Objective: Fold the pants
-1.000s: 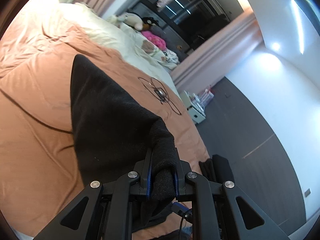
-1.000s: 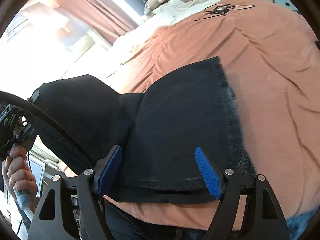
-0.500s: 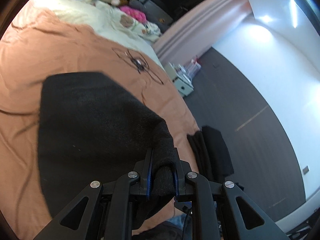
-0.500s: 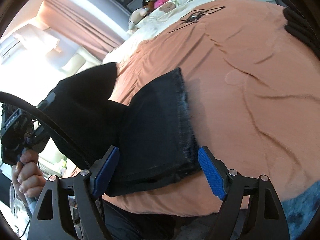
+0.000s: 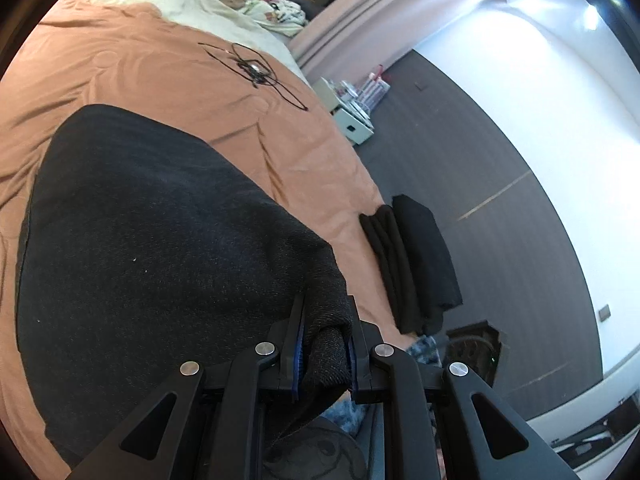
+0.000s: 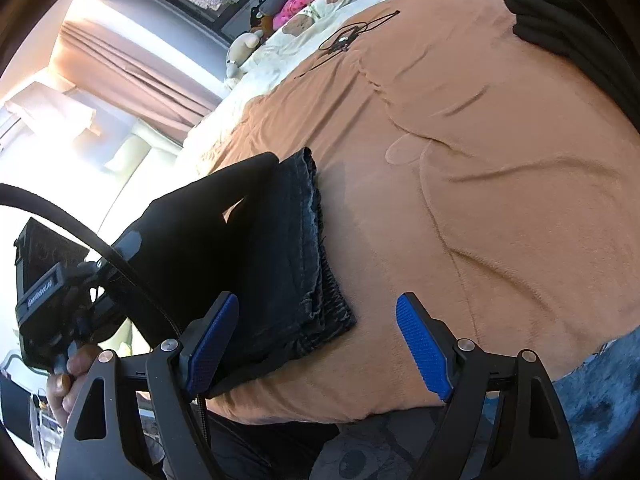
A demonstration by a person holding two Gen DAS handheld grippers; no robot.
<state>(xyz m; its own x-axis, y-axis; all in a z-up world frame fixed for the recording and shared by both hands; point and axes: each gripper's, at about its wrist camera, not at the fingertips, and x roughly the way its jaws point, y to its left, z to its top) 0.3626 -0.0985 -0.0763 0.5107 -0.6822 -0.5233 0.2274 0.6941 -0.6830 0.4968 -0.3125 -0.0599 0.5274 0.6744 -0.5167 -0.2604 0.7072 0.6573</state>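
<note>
Bare blanket (image 6: 500, 208) between pants (image 6: 288, 264) and cable (image 6: 344, 38).

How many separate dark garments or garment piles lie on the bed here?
2: the black pants clamped in the left gripper, and a folded dark stack at the bed's edge. More may be hidden.

Folded black clothes (image 6: 580, 36) cut off by right wrist view's edge

The left gripper (image 5: 324, 344) points down at a slant, its jaws pinched nearly together on a bunched fold of the black pants (image 5: 160, 264). The person's left hand (image 6: 66, 372) wraps its handle. The right gripper (image 6: 320, 344) also tilts downward, blue pads (image 6: 420, 344) spread wide with nothing pressed between them
</note>
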